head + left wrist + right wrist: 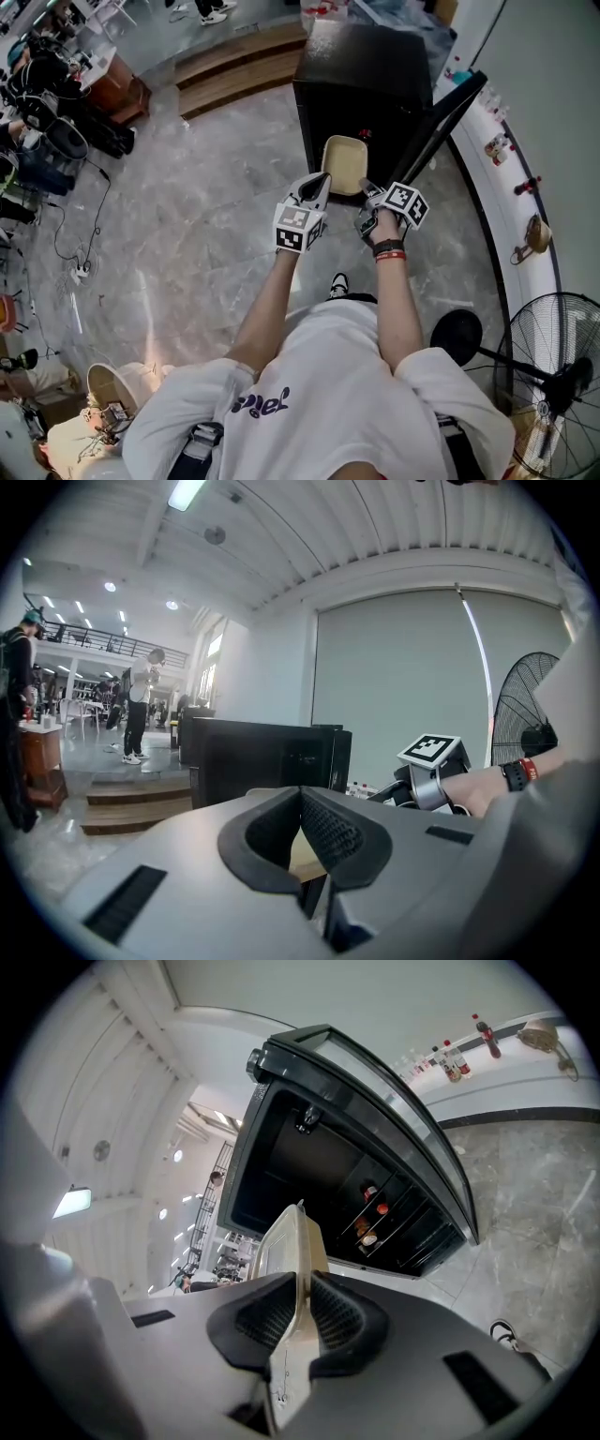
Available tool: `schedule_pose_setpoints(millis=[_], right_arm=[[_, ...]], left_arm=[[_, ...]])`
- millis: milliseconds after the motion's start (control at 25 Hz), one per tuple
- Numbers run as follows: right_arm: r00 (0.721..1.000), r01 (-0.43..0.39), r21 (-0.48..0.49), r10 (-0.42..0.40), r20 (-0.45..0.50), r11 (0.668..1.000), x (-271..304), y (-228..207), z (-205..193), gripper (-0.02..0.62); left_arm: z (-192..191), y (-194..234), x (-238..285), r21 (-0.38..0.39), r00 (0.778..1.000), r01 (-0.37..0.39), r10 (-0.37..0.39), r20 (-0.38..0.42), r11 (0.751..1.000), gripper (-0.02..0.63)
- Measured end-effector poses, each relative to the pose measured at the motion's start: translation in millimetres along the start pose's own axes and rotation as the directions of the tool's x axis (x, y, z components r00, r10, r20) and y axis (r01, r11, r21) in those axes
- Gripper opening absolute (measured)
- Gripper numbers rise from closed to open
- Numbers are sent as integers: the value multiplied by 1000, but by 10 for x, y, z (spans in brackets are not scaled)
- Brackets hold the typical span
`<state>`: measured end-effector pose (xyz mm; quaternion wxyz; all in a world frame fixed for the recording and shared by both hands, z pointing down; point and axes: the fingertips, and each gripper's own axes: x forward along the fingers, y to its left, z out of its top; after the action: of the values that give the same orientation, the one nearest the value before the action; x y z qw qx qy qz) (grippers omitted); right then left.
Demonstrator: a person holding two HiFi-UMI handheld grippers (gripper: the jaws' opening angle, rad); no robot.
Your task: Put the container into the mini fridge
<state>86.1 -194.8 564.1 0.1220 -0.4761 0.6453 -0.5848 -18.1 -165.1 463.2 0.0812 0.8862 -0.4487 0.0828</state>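
I hold a beige, shallow container (344,164) just in front of the black mini fridge (366,84), whose door (450,122) hangs open to the right. My right gripper (372,195) is shut on the container's near rim; in the right gripper view the container (292,1241) stands edge-on between the pads, pointing at the fridge's dark inside (300,1166). My left gripper (317,187) lies at the container's near left corner with its jaw tips together (300,791). A strip of beige container (306,857) shows in the gap behind them.
Small cans and jars sit on the door's shelves (370,1215). A standing fan (553,375) and its round base (457,336) are at the right. A white ledge (511,202) with bottles runs along the right wall. Wooden steps (239,70) lie behind the fridge, cables and gear (56,131) at left.
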Motion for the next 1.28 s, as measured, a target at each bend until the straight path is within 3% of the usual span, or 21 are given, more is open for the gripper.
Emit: schedule_pose_setpoints(millis=[240,520,760,1280], right_arm=[[1000,-2,-5,2,18,1000,51,-178,328,60],[1000,9,-24,-10,-12,1000,203,-226,344,60],[999,40,-40,-41,-25,998,523,-220,281,60],[995,99,-68,-99,16,993,1136,-181,718,60]], left_arm=[[-7,3,204,-21,999,-24,25,22,999,20],[-97,60,280,-31,998,-56,56,15,998,20],[-111,370,354,-29,999,-42,43,31,999,20],[35,927,1018,-24,998,0,1,59,1000,20]])
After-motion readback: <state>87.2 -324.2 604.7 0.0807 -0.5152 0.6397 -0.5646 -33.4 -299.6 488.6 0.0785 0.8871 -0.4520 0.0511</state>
